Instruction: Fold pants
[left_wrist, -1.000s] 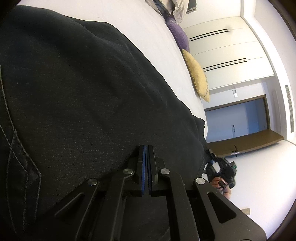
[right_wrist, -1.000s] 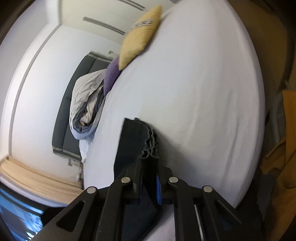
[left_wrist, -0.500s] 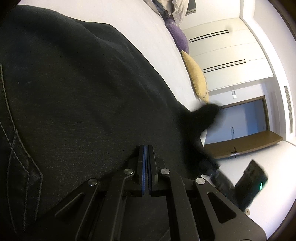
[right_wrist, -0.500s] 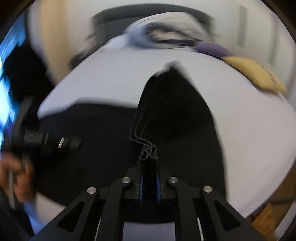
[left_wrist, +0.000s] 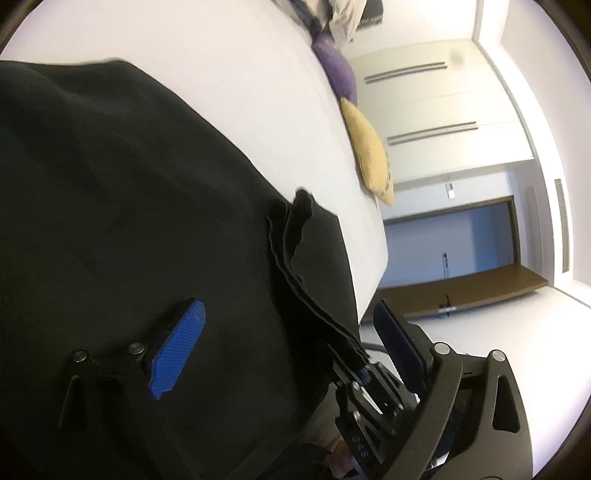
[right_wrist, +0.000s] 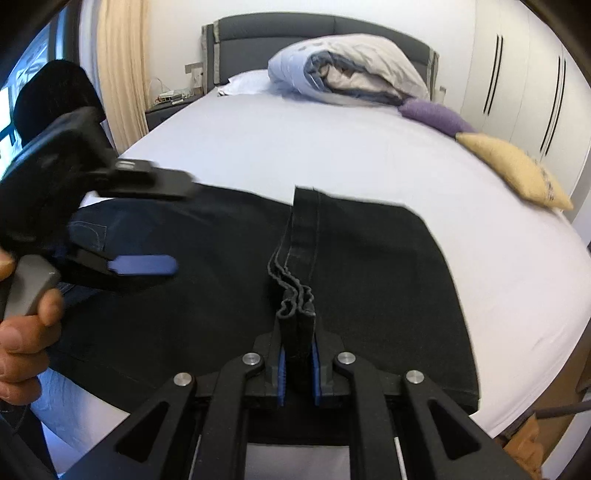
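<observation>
Your right gripper (right_wrist: 297, 363) clamped bunched hem stack of pants (right_wrist: 369, 280), spread dark across bed (right_wrist: 369, 155). Your left gripper (left_wrist: 291, 332) had jaws just sprung wide, nothing between. Risk: hem layers slipped unevenly from narrow pinch, fold skewed; loose left side dragged.

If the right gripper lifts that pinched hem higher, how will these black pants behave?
Probably floppy: the black pants lie flat on the bed, and the hem bunches in waves at the right gripper. Likely fairly heavy; the fabric looks like thick denim. It should drape and drag, not slide.
</observation>
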